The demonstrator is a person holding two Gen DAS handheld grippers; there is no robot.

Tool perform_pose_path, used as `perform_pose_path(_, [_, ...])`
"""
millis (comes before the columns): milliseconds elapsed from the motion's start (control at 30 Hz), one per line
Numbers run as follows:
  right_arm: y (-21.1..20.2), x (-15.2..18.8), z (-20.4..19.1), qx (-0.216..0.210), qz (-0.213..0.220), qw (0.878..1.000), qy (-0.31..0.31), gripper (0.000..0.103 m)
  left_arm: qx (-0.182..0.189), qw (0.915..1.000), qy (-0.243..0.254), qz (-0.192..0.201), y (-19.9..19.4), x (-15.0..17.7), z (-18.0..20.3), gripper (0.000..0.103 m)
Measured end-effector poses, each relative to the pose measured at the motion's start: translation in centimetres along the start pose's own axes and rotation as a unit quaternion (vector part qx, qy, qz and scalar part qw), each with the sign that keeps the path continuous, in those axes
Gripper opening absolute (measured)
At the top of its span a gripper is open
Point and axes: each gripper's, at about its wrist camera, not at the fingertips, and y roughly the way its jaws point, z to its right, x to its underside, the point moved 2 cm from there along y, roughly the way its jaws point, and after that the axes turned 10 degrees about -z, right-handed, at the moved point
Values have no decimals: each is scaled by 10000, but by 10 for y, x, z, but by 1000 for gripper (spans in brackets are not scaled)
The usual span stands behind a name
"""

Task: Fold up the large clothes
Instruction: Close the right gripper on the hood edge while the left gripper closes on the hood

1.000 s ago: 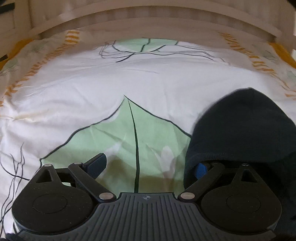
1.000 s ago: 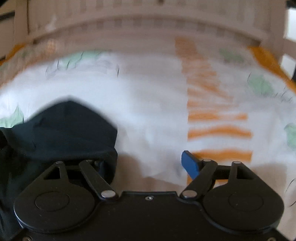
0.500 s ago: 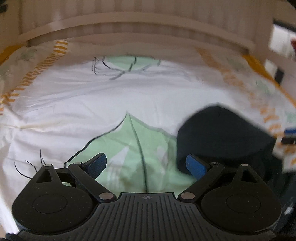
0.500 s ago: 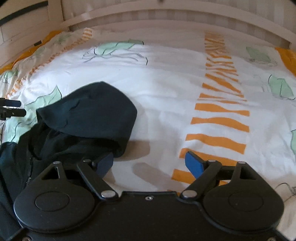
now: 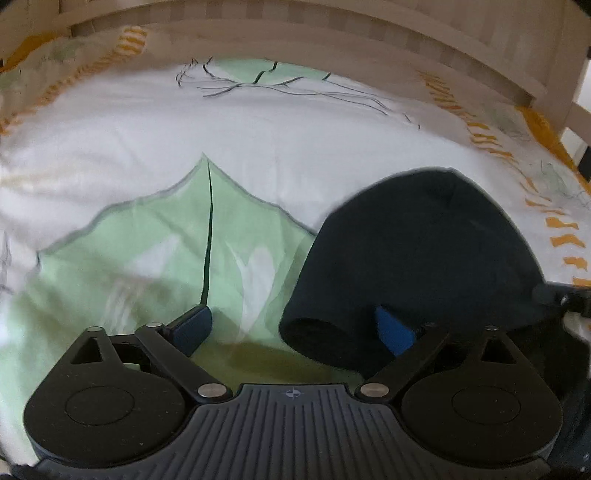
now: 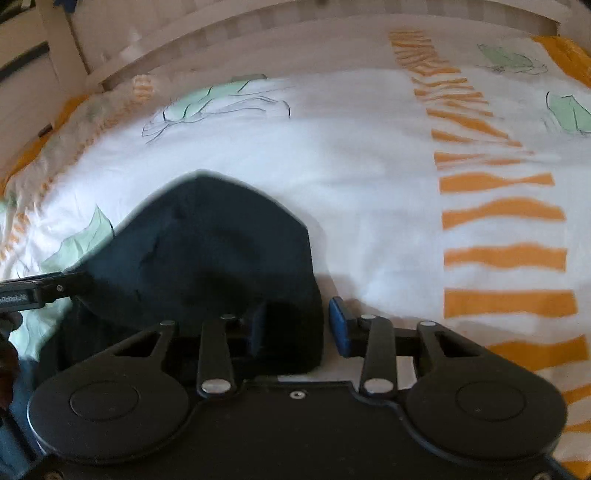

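A dark hooded garment lies on the bed, hood spread flat and pointing away from me. My left gripper is open wide and its jaws are still opening. The hood's left rim lies between its fingers, and the blue right pad rests over the dark cloth without a grip. In the right wrist view the same hood fills the left half. My right gripper is closing its jaws around the hood's right edge, and a thin gap still shows at the right pad.
The bed cover is white with green leaf prints and orange stripes. A pale wooden slatted bed frame runs along the far side. Each gripper's tip shows at the edge of the other's view.
The right gripper's jaws have narrowed from wide open onto the hood's edge. The left gripper swung away and back, and the hood's rim now lies between its fingers.
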Motion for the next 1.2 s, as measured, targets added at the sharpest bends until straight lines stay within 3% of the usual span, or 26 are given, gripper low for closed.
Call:
perform_pose_path(67, [-4, -3, 3, -23, 11, 10000, 97, 46, 96, 9998, -81, 143, 0, 5, -6, 100])
perform_pose_path(133, [-13, -6, 3, -51, 225, 9997, 67, 54, 70, 9998, -50, 185, 0, 6, -6, 101])
perform_pose_path(200, [-23, -12, 9, -141, 530, 9984, 171, 72, 35, 9998, -26, 198, 0, 7, -5, 101])
perform_pose_path(233, [-24, -16, 12, -225, 586, 9977, 258, 76, 28, 9998, -28, 213, 0, 7, -5, 102])
perform_pose_path(533, [22, -47, 18, -541, -62, 9970, 544, 76, 66, 9996, -58, 253, 0, 9, -4, 103])
perform_pose_path(633, [27, -53, 10, -615, -130, 9970, 450, 64, 88, 9997, -54, 238, 0, 7, -4, 103])
perform_pose_path(700, [28, -57, 5, -651, -175, 9966, 474, 34, 176, 9996, -63, 206, -3, 6, -7, 102])
perform_pose_path(767, [23, -59, -3, -469, -108, 9984, 287, 16, 368, 9991, -145, 160, -10, 4, -12, 101])
perform_pose_path(933, [-16, -48, -28, -380, 541, 9967, -472, 14, 957, 9943, -439, 165, -42, 4, -29, 101])
perform_pose_path(1200, [-107, 12, -78, -548, 1423, 9717, -1803, 10, 2008, 9765, -771, 110, -105, 7, -31, 102])
